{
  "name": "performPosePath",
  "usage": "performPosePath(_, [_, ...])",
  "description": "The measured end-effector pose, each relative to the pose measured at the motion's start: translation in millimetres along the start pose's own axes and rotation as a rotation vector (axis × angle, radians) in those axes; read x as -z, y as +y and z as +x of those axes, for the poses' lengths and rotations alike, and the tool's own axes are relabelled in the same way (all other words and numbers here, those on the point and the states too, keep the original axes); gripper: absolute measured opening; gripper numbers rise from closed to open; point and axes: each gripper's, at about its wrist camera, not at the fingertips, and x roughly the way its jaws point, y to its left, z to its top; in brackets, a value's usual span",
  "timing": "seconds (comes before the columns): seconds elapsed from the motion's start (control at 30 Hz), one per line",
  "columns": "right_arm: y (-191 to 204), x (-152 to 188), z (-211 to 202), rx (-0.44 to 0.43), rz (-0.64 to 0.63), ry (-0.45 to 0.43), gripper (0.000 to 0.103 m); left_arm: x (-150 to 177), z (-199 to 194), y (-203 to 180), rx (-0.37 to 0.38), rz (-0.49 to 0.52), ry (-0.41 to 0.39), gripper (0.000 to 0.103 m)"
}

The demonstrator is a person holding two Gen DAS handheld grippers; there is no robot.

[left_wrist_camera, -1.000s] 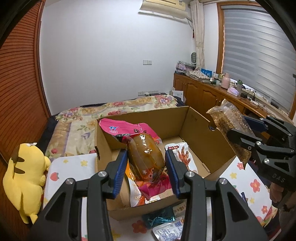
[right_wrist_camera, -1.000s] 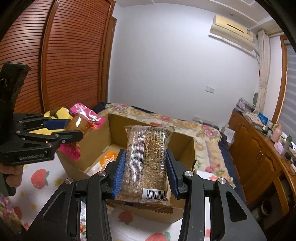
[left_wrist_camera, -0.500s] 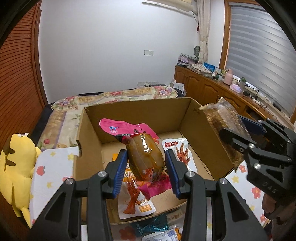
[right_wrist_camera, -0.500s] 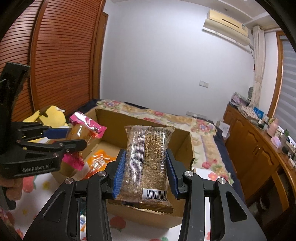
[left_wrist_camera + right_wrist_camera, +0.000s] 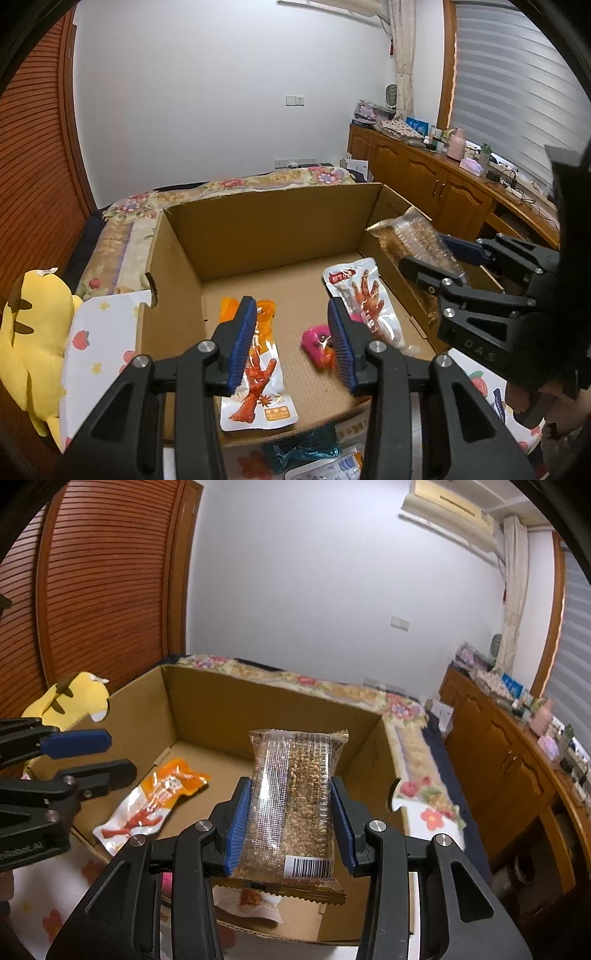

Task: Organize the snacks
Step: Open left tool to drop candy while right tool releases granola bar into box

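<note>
An open cardboard box (image 5: 277, 229) (image 5: 258, 709) stands in front of me. My left gripper (image 5: 291, 321) (image 5: 85, 757) hangs over its near-left part, open with nothing between the fingers. Just beneath it, a blurred pink-and-brown packet (image 5: 317, 341) is on the box floor. An orange crayfish packet (image 5: 255, 380) (image 5: 147, 805) and a white chicken-feet packet (image 5: 365, 299) also lie inside. My right gripper (image 5: 291, 812) (image 5: 436, 254) is shut on a clear packet of grain bars (image 5: 291, 805) (image 5: 410, 236), held upright over the box's right wall.
A yellow plush toy (image 5: 33, 332) (image 5: 70, 698) lies left of the box. A teal wrapper (image 5: 299, 446) and a white packet (image 5: 325, 469) lie on the flowered cloth (image 5: 99, 332) by the box's near edge. A bed (image 5: 229, 188) lies behind; a wooden sideboard (image 5: 424, 177) runs along the right.
The left gripper has let go of the pink-and-brown packet, which has dropped to the box floor. Both grippers have come forward and lower over the box; the right keeps its packet.
</note>
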Motion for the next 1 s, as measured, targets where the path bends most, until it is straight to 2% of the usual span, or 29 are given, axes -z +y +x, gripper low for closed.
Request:
performPosePath(0.33, [-1,9,9,-0.024,0.012,0.028,0.042,1,-14,-8,-0.034,0.017,-0.043,0.039])
performPosePath(0.53, [-2,10,9,-0.049,0.024,0.027,0.049,3,-24,-11,-0.066,0.041,-0.069,0.044])
performPosePath(0.6, [-1,10,5,-0.053,0.024,0.018,0.049,3,-28,-12,-0.070,0.048,-0.079,0.054])
performPosePath(0.77, [1,11,-13,-0.048,0.034,-0.018,0.054,7,-41,-11,-0.065,0.047,-0.107,0.063])
performPosePath(0.83, [2,12,-26,-0.051,0.035,-0.040,0.054,9,-46,-10,-0.068,0.051,-0.120,0.074])
performPosePath(0.9, [2,13,-41,-0.056,0.038,-0.062,0.054,11,-55,-11,-0.079,0.059,-0.153,0.093])
performPosePath(1.0, [4,16,-61,-0.053,0.040,-0.095,0.057,15,-67,-17,-0.110,0.084,-0.196,0.102])
